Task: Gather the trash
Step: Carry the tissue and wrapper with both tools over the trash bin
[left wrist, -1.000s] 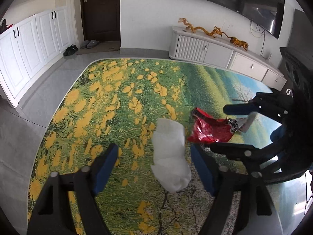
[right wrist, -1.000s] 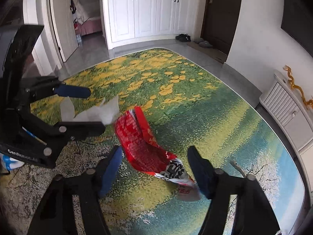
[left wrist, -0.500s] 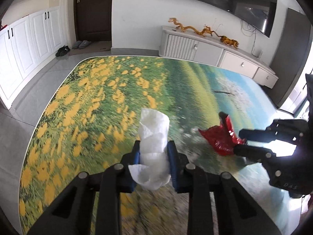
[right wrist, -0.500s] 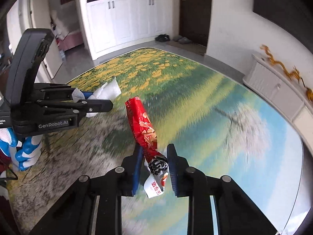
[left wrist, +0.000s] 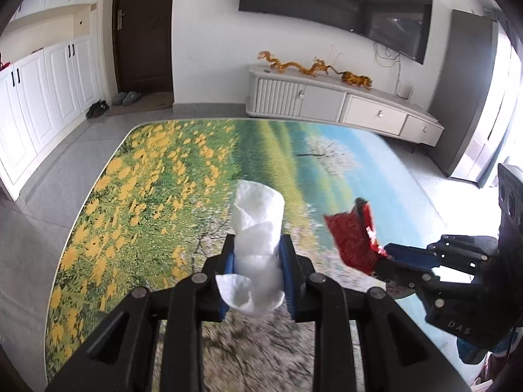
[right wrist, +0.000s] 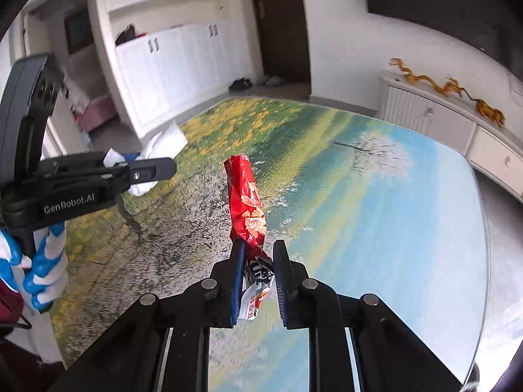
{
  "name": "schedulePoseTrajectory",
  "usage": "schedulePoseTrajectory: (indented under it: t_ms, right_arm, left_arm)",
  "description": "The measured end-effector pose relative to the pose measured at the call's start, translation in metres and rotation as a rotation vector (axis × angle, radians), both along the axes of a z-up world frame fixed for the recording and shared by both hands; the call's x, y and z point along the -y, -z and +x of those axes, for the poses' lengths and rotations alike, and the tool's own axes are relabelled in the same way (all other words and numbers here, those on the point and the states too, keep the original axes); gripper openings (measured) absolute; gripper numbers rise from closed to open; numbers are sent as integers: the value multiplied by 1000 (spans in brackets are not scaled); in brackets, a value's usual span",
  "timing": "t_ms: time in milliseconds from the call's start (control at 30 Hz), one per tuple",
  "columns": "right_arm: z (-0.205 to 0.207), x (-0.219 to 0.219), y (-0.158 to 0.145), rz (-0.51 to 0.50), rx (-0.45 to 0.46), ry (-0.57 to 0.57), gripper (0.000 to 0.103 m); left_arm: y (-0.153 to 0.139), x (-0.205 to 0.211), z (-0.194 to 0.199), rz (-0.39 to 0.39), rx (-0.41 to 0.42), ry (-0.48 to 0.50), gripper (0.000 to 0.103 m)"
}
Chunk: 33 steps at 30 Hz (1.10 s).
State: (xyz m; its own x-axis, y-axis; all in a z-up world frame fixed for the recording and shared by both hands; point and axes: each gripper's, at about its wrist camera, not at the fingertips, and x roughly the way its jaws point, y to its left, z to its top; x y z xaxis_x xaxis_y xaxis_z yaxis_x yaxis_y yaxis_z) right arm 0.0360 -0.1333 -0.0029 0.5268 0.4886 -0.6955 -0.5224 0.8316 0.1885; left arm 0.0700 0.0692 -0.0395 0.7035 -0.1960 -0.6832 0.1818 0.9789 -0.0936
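Note:
My left gripper (left wrist: 258, 245) is shut on a crumpled white tissue (left wrist: 258, 225) and holds it well above the printed rug (left wrist: 147, 176). My right gripper (right wrist: 258, 248) is shut on a red snack wrapper (right wrist: 245, 199), also lifted off the rug. In the left wrist view the right gripper (left wrist: 389, 254) shows at the right with the red wrapper (left wrist: 353, 238) sticking up from it. In the right wrist view the left gripper (right wrist: 163, 168) shows at the left with the tissue (right wrist: 163, 140) in it.
A large flower-and-sky rug (right wrist: 359, 196) covers the floor. A white low cabinet (left wrist: 327, 104) stands along the far wall under a TV (left wrist: 333, 3). White cupboards (left wrist: 42, 85) line the left side, with shoes (left wrist: 98, 107) by the dark door (left wrist: 143, 29).
A second ago both grippers were open over the trash on the rug. They closed on the tissue and the wrapper, and both have since risen higher off the rug.

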Motion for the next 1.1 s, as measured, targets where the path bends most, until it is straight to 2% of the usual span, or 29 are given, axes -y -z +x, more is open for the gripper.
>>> schedulePoseTrajectory:
  t_ms: [167,400,667,900,1100]
  right_arm:
    - [-29,39,-30,79,58,134,16]
    - [-64,95,-68,132,157,303,16]
    - [-101,173,-89,142,227,531,16]
    - [-136,262,-84,144,236,781,16]
    - [-144,315,-47,167,137,940,17]
  left_arm:
    - [-24,20,-22,-4,57,45,24]
    - [-59,60,-41,-23,134,132,24]
    - [-90,145,-57,-28,189,322,24]
    - [-82,250,-48,-14,143,492,24]
    - [-48,348,-35,25,28,639,24]
